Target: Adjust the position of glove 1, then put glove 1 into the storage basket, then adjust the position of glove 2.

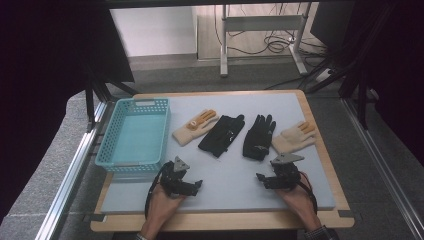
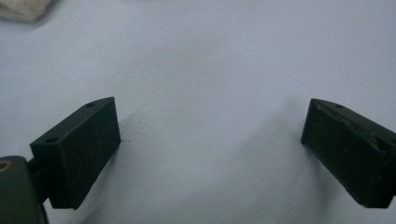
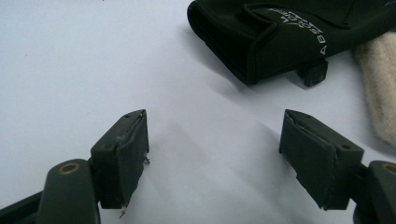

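Observation:
Four gloves lie in a row on the grey mat [image 1: 225, 175]: a cream glove with orange fingers [image 1: 195, 126], a black glove [image 1: 221, 134], a second black glove [image 1: 258, 137] and another cream glove [image 1: 294, 137]. My left gripper [image 1: 198, 186] rests low near the mat's front left, open, with bare mat between its pads [image 2: 77, 151]. My right gripper [image 1: 259, 178] sits at the front right, open and empty. In the right gripper view the black glove's cuff [image 3: 261, 35] lies just ahead and the cream glove [image 3: 380, 88] is at the right edge.
A light blue plastic basket [image 1: 134, 134] stands on the table's left side, beside the left gripper. The wooden table edge [image 1: 225, 220] runs along the front. A metal rail [image 1: 70, 170] lies left of the table. Table legs and cables are beyond the far edge.

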